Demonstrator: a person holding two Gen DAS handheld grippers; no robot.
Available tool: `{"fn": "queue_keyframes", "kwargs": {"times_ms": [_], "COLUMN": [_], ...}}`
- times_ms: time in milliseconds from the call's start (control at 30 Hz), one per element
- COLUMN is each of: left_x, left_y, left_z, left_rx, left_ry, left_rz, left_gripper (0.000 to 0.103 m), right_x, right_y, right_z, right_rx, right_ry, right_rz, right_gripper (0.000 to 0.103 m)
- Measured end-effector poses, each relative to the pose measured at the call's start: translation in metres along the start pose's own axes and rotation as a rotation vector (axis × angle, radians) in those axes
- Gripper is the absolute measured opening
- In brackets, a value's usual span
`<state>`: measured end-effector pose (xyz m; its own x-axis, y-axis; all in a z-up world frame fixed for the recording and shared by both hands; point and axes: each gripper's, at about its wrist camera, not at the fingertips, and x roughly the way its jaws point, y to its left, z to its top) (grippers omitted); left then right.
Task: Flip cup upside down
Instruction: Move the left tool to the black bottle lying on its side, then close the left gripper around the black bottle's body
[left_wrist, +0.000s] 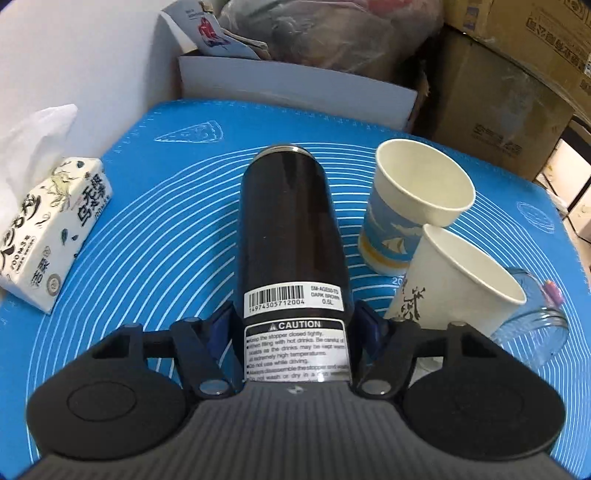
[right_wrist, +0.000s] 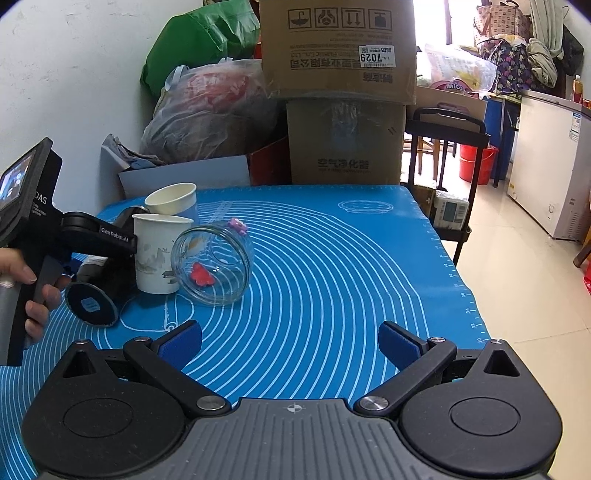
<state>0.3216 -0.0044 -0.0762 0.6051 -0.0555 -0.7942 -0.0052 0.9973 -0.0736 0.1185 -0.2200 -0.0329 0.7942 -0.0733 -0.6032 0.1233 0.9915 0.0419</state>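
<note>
Gripping the dark brown flask (left_wrist: 291, 236) in the left gripper (left_wrist: 293, 317) beside paper cups (left_wrist: 417, 206), right gripper (right_wrist: 290, 338) gaping wide over the blue mat (right_wrist: 332, 266).

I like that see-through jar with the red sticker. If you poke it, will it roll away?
Probably. The glass jar lies on its side on the blue mat, so its round wall could roll. It looks like glass, likely stiff, slippery and breakable.

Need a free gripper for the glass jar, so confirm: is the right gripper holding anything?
No. The right gripper is open over the blue mat, nothing between its fingers, and the glass jar lies apart from it.
</note>
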Motion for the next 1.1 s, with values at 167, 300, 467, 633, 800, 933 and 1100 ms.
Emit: {"fn": "queue_keyframes", "kwargs": {"times_ms": [167,300,467,633,800,933,1100], "left_x": [-0.003,-0.007,-0.015,-0.028,-0.037,-0.051,-0.078], "left_y": [-0.003,-0.005,0.0,0.0,0.005,0.008,0.005], "left_z": [-0.001,-0.004,-0.008,-0.01,-0.019,-0.026,-0.037], "left_rx": [0.007,0.036,0.027,0.051,0.036,0.049,0.069], "left_ry": [-0.011,-0.029,-0.046,-0.081,-0.103,-0.139,-0.177], "left_rz": [0.007,0.027,0.016,0.015,0.035,0.034,0.028], "left_gripper": [0.067,0.067,0.067,0.067,0.067,0.067,0.067], "right_x": [0.0,0.0,0.001,-0.002,-0.008,-0.014,-0.022], "right_y": [0.001,0.001,0.004,0.006,0.006,0.006,0.006], "right_z": [0.0,0.0,0.001,0.002,0.002,0.003,0.005], "right_rx": [-0.008,-0.008,-0.01,-0.014,-0.017,-0.015,-0.011], "right_ry": [0.0,0.001,0.007,0.001,-0.009,-0.014,-0.023], "right_rz": [0.001,0.001,0.003,0.002,0.0,-0.002,0.001], "right_gripper": [0.103,0.103,0.103,0.103,0.103,0.103,0.103]}}
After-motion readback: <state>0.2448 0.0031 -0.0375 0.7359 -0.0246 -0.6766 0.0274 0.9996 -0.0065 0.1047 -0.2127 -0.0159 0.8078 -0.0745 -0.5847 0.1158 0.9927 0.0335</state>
